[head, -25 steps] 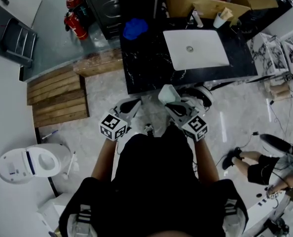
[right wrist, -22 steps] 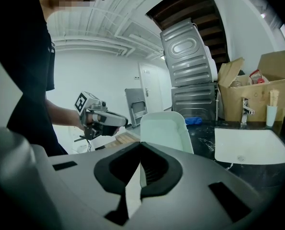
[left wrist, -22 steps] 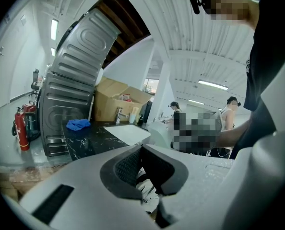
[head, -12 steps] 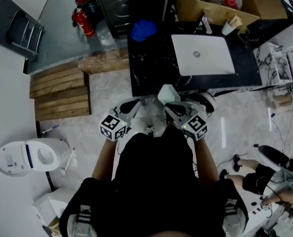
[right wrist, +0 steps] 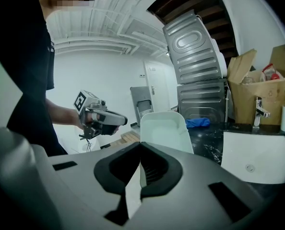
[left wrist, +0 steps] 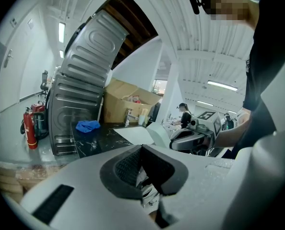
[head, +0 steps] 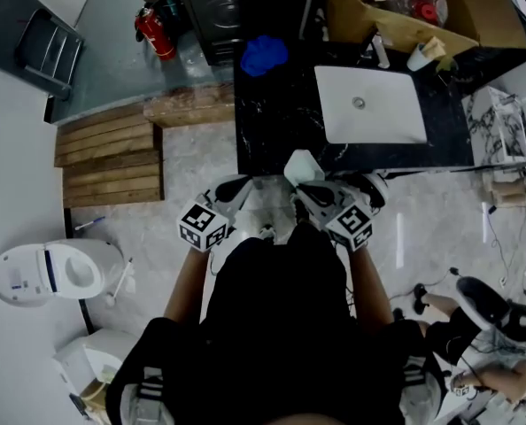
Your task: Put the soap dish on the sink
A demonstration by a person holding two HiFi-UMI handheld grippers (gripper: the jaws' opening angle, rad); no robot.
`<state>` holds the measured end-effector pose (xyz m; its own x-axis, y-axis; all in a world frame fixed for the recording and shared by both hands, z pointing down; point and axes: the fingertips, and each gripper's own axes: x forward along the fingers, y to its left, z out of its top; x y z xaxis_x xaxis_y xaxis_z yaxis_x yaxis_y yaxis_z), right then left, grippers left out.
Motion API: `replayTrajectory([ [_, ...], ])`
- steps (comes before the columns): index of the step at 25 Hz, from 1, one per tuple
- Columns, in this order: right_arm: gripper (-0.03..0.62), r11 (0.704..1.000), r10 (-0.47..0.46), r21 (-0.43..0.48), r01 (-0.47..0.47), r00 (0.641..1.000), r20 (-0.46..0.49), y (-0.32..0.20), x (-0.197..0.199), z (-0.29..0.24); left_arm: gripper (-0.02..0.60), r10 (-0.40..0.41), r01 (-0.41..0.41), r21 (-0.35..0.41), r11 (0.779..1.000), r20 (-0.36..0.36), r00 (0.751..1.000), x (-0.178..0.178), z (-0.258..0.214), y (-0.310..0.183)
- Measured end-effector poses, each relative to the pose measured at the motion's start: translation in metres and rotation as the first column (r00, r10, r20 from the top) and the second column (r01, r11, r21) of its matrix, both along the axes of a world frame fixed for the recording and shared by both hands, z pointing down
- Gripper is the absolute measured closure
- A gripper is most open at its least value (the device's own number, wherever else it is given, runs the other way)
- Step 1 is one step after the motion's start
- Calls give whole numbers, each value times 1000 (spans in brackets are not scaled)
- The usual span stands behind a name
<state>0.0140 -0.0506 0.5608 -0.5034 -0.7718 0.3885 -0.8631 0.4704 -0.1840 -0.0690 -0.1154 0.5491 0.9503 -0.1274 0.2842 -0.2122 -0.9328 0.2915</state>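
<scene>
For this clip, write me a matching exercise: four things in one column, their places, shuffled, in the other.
Things
1. soap dish
2. blue cloth
3. extinguishers
4. toilet

Places
A. at the head view's left edge
B. on the black counter, left of the sink
C. between the right gripper's jaws
D. on the floor beside the dark machine

Pairs: 1-C, 2-B, 3-D, 4-A

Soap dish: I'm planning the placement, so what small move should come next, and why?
Probably carry the soap dish forward toward the sink: the right gripper is shut on it, but it hangs at the black counter's near edge, short of the sink.
</scene>
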Motion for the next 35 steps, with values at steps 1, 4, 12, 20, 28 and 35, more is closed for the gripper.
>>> replayTrajectory([
  [1,597,1000,-5,-1,5,1000,-1,-2,2,1,581,-5,5,0,1000,3,1000,1,1,-2],
  [4,597,1000,-31,-3,31,1000,-6,-10,9,2,581,-22,22,-1,1000,6,1000,8,2,-8],
  [12,597,990,-143,10,144,989,-47,-39,27,6,581,-87,87,-1,996,-4,996,25,-2,-30],
  [20,597,979,-206,-23,205,977,-63,-68,50,9,581,-161,161,-4,987,-3,987,43,-2,-50],
  [28,597,947,-320,-86,310,935,-154,-90,66,39,581,-242,242,-3,970,5,970,54,-2,-66],
  [35,597,900,-435,-137,413,865,-252,-104,73,68,581,-318,318,-1,948,20,948,57,2,-74],
])
